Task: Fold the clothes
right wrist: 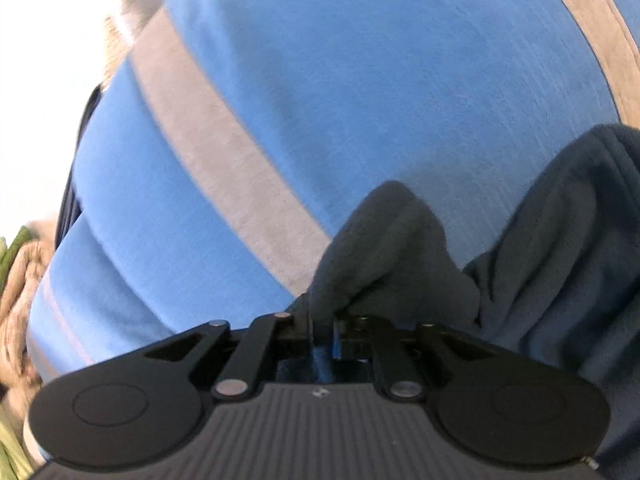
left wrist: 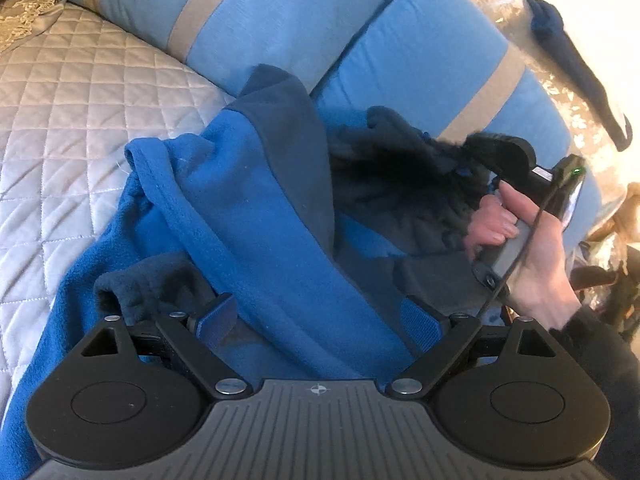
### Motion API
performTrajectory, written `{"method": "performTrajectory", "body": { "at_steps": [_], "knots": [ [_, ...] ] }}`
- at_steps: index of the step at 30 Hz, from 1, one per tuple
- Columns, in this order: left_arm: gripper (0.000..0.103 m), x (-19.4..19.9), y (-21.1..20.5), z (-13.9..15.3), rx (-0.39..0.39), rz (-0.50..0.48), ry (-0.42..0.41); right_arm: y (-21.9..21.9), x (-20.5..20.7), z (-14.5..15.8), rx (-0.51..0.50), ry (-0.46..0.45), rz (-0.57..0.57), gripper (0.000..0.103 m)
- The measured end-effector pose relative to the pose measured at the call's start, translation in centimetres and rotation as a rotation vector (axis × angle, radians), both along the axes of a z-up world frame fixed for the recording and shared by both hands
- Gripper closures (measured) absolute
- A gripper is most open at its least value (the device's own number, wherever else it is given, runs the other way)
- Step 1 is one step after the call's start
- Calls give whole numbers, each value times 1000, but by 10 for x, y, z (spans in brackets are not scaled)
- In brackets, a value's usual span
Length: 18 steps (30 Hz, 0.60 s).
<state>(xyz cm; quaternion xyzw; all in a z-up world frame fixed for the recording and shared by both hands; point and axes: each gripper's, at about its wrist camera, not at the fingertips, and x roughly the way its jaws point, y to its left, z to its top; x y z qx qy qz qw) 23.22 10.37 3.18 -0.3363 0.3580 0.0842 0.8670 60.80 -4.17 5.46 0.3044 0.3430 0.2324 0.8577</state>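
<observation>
A blue fleece garment (left wrist: 256, 216) with navy panels (left wrist: 296, 128) lies crumpled on the bed. My left gripper (left wrist: 320, 318) is open wide low over it; a fold of the blue fleece runs between the fingers (left wrist: 218, 316), and the pads do not press on it. My right gripper (right wrist: 322, 326) has its jaws close together, pinching a lifted navy fold (right wrist: 384, 248) of the same garment. In the left wrist view, a hand (left wrist: 536, 248) holds that gripper's handle at the right; its fingertips are hidden in the dark fabric.
Two light-blue pillows with beige stripes (left wrist: 280, 12) (right wrist: 360, 92) lie right behind the garment. A grey quilted bedspread (left wrist: 72, 120) stretches to the left. A dark garment (left wrist: 576, 64) lies at the far right edge. Beige and green cloth (right wrist: 16, 272) shows at the right wrist view's left border.
</observation>
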Motion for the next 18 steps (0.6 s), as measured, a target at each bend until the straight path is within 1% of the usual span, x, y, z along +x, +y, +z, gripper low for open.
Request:
{"method": "performTrajectory", "body": {
  "at_steps": [1,2,3,5,8,11,14,18],
  "knots": [
    [14,0,0,0,-4,-2,1,0,-5,3,-11,-19,26,55],
    [14,0,0,0,-9,-3,1,0,-9,7,-22,-38,53,41],
    [14,0,1,-1,-11,-3,1,0,-14,10,-30,-56,78,32],
    [14,-1,2,-2,-14,3,5,-3,-27,16,-25,-84,114,25],
    [14,-2,4,-4,-28,10,12,4,-44,19,-75,-105,170,22],
    [14,-3,5,-4,-40,14,19,15,-64,13,-149,-129,241,22],
    [14,-2,6,-5,-46,12,23,32,-80,-3,-290,-185,345,21],
    [14,-1,6,-6,-53,8,29,57,-103,-26,-526,-257,499,23]
  ]
}}
